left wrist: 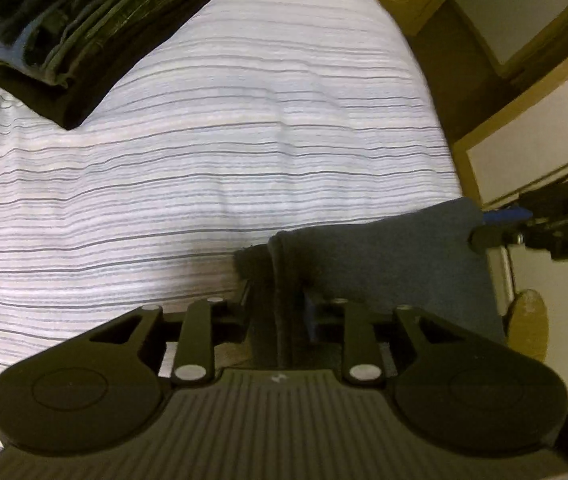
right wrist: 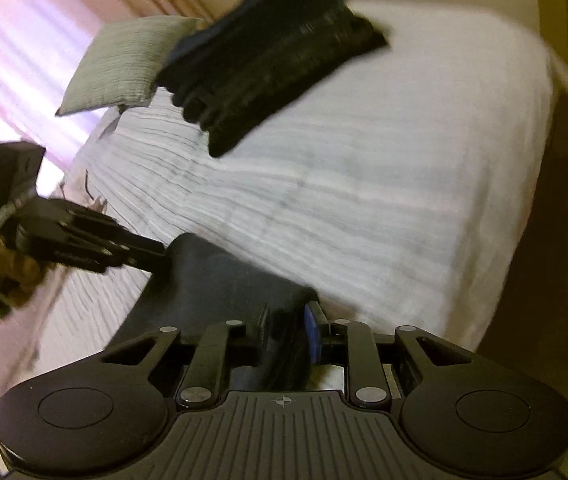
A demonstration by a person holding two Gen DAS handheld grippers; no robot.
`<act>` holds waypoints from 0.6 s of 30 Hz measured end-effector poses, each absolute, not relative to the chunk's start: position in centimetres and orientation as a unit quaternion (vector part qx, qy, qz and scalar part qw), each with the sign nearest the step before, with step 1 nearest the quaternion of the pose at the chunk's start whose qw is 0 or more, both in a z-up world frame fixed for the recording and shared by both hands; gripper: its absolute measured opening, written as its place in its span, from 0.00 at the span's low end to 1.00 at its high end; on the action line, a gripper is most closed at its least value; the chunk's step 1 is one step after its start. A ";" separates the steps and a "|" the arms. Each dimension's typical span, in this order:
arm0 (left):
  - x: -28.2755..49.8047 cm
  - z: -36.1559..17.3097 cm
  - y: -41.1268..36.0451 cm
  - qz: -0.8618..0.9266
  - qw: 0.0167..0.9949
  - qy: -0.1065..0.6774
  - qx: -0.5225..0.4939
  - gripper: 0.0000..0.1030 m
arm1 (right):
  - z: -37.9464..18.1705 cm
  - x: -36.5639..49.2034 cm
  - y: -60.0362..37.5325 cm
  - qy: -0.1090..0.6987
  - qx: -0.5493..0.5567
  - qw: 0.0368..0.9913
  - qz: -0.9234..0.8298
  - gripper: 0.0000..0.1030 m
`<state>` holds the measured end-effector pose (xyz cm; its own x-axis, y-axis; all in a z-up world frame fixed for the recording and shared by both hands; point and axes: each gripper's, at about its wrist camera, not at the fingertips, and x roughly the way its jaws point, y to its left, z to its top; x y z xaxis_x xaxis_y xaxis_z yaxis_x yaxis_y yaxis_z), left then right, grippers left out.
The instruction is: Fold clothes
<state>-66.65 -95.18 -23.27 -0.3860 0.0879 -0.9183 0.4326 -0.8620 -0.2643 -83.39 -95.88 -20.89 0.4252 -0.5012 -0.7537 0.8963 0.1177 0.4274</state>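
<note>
- Both grippers have one dark blue garment (left wrist: 395, 256) between them, stretched above the near corner of the bed (left wrist: 204, 160); it looks like the lift-and-spread step, before the piece is laid down to be folded.
- The left gripper (left wrist: 280, 280) has its fingers nearly closed, pinching a bunched edge of the cloth.
- The right gripper (right wrist: 287, 320) is likewise narrowed onto a gathered fold of the same piece, a blue pad showing beside the fabric.
- My guess at the next move: carry the garment over the open stretch of bed, keep the top edge taut, and lower it flat without letting the hanging part crumple.
- The cloth looks soft and slightly fuzzy, like knit or fleece, and drapes heavily.
- The bed cover is white with thin grey stripes, lightly rumpled.
- Further up the bed sits a stack of folded dark clothes (right wrist: 276, 68), layered edges showing, touching a pale crinkled pillow (right wrist: 124, 60).
</note>
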 end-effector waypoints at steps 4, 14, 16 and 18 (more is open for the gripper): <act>-63.9 -20.6 -95.6 -0.805 0.132 0.232 0.530 0.22 | -19.1 -79.8 -95.4 0.247 0.387 0.766 -0.450 0.22; -49.6 -17.8 -89.5 -0.758 0.226 0.326 0.518 0.23 | -26.8 -73.8 -99.0 0.355 0.398 0.766 -0.358 0.21; -48.1 -18.2 -86.8 -0.744 0.217 0.354 0.523 0.23 | -27.1 -73.6 -99.6 0.361 0.401 0.763 -0.356 0.21; -47.5 -18.7 -84.1 -0.734 0.204 0.373 0.530 0.23 | -27.0 -73.1 -99.8 0.377 0.385 0.767 -0.348 0.21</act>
<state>-47.47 -84.05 -18.65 -0.3545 0.0966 -0.9301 0.6948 -0.6385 -0.3311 -73.08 -99.80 -27.02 0.4741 -0.2437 -0.8461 0.8241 0.4611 0.3290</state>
